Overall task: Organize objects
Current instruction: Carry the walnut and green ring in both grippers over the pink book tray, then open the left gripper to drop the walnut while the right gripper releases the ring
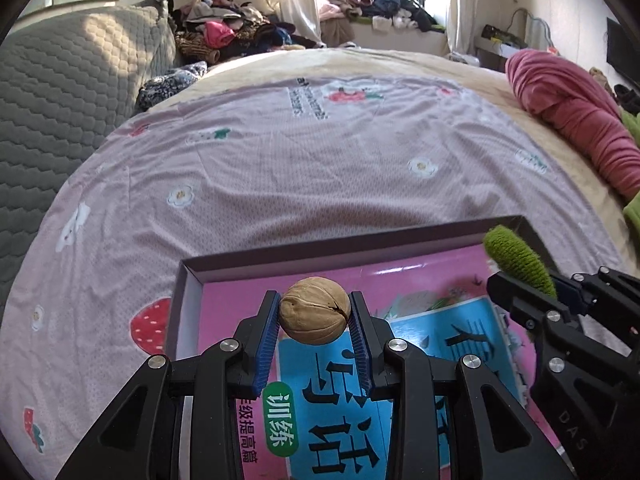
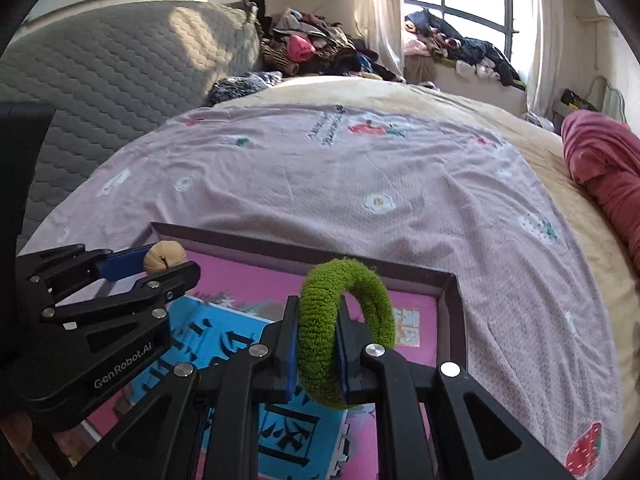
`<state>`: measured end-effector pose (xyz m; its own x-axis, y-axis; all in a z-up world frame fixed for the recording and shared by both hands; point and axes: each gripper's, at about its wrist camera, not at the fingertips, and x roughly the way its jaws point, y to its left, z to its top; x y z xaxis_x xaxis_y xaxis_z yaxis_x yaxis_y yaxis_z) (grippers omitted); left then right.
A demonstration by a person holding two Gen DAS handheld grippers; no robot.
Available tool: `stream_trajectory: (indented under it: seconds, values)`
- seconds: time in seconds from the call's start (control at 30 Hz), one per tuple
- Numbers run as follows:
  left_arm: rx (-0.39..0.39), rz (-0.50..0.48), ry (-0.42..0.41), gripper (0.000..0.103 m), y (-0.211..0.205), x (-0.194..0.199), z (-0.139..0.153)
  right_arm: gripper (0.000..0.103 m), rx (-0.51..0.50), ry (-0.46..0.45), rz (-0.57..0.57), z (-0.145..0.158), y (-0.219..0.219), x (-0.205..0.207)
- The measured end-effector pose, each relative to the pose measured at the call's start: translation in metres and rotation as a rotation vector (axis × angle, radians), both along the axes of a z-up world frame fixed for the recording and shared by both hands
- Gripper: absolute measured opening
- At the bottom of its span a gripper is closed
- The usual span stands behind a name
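We held a round tan walnut (image 1: pixel 314 310) in the closed left gripper (image 1: pixel 315 322) and a fuzzy green hair tie (image 2: pixel 340 332) pinched in the right gripper (image 2: pixel 318 354), above the shallow dark cardboard box (image 1: pixel 352 250). We judged the smooth walnut could slip out and roll off.

Tan walnut (image 1: pixel 314 310), fuzzy green ring (image 2: pixel 345 330), strawberry-and-flower pink sheet (image 1: pixel 280 184).

I see a bed (image 1: pixel 360 60) covered by a pink sheet (image 1: pixel 300 184) printed with flowers and strawberries. On it lie 1 shallow box (image 1: pixel 320 256) near me and 1 red blanket (image 1: pixel 572 120) at the right edge.
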<state>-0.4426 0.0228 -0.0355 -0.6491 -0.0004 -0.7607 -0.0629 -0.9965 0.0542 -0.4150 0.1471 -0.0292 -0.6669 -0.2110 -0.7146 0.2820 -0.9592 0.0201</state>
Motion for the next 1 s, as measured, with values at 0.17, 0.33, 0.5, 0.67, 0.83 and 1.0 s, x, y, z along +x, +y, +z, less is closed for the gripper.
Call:
stream_trajectory:
  seconds: [0.17,0.33,0.5,0.67,0.83,1.0]
  values:
    - [-0.004,0.001,-0.028,0.035,0.004,-0.007,-0.010,0.015,0.017,-0.031,-0.015,-0.008,0.001,-0.009]
    - [-0.013,0.005,-0.054,0.035,0.007,-0.013,-0.018,0.015,0.021,-0.078,-0.007,-0.022,-0.002,-0.017]
    - [-0.028,-0.001,-0.063,0.035,0.009,-0.016,-0.022,0.015,0.028,-0.098,-0.014,-0.030,-0.005,-0.021]
    - [-0.034,0.005,-0.078,0.036,0.008,-0.019,-0.024,0.015,0.014,-0.098,-0.017,-0.030,-0.002,-0.020]
    - [-0.033,0.017,-0.100,0.049,0.006,-0.021,-0.027,0.016,0.002,-0.114,-0.026,-0.032,0.001,-0.020]
    - [-0.043,0.019,-0.092,0.062,0.004,-0.018,-0.025,0.035,-0.030,-0.113,-0.030,-0.029,0.005,-0.018]
